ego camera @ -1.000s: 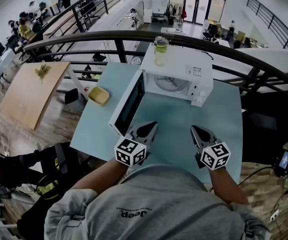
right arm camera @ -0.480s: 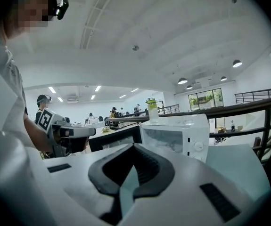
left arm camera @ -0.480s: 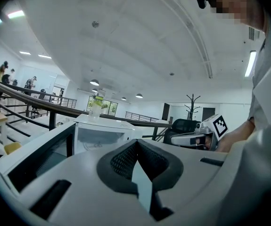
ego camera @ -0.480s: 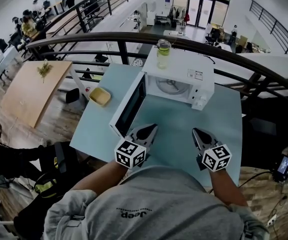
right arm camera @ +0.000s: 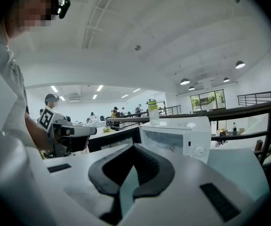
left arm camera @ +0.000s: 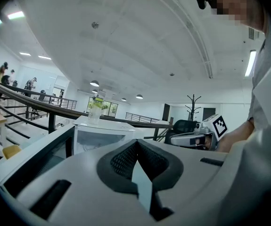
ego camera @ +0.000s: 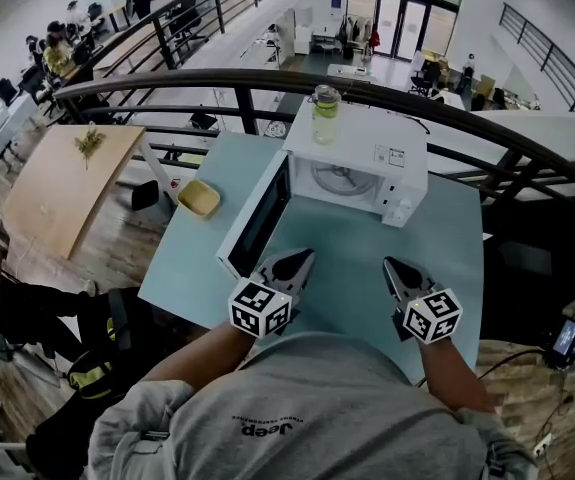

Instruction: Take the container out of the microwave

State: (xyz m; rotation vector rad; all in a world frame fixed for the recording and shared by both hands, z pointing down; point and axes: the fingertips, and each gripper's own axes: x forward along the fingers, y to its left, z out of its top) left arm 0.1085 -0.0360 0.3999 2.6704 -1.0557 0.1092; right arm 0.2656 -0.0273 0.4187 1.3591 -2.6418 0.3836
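Left tongs (ego camera: 300, 259) and right tongs (ego camera: 391, 265): both pairs of jaws closed tip to tip, nothing held.

Head view. Both tongs hover low in the frame over the pale blue surface (ego camera: 437, 258), well apart from each other. A bare stretch of surface lies between them and the microwave (ego camera: 387, 133) above centre. The door (ego camera: 255, 220) stands swung open toward the lower left, its free end near the surface's left edge and just beside the left tongs. The yellow container (ego camera: 198, 196) sits on the surface left of the door, outside the microwave and close to the left edge. A dark railing (ego camera: 217, 74) curves behind the microwave. A bottle (ego camera: 324, 111) stands upright on the microwave's top.
Versus the earlier frames: tongs, container and door keep the same places; only the framing has shifted slightly.
The person's torso covers the surface's near edge. The cavity is seen only partly, from above.

Left gripper view. Jaws together. The container is a small yellow patch at far left, cut by the frame edge. The right tongs show at centre right.

Right gripper view. Jaws together. The microwave's front fills the centre, the left tongs sit at left, and the container is out of sight.
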